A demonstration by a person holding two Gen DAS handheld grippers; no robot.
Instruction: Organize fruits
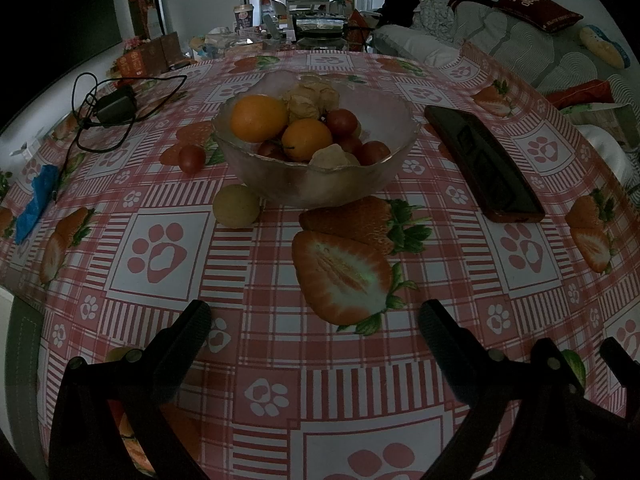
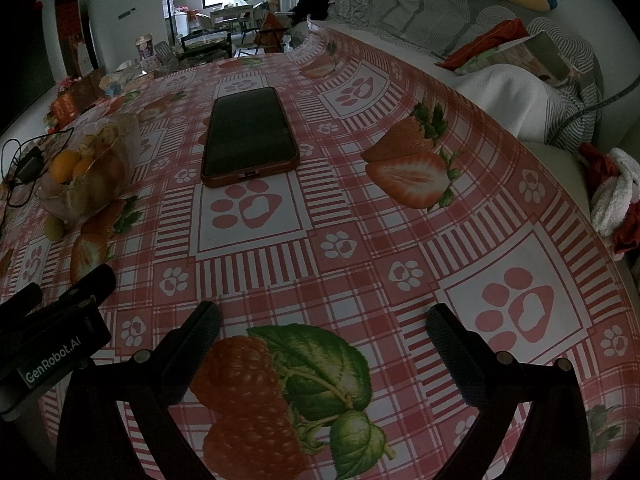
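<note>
Mostly done by the look of it: glass bowl (image 1: 316, 168) mid-table already loaded with two oranges (image 1: 259, 118), maybe four or five cherry tomatoes (image 1: 342, 122) and a few papery husked fruits (image 1: 312, 98), exact count hard to call. Still out on the cloth: one yellow-green round fruit (image 1: 236, 205) touching the bowl's near side, one tomato (image 1: 191, 159) just left of it. Phone (image 1: 482, 160) lying right of the bowl. Left gripper (image 1: 314, 330) spread wide, empty; right gripper (image 2: 324, 328) same, wide and empty
</note>
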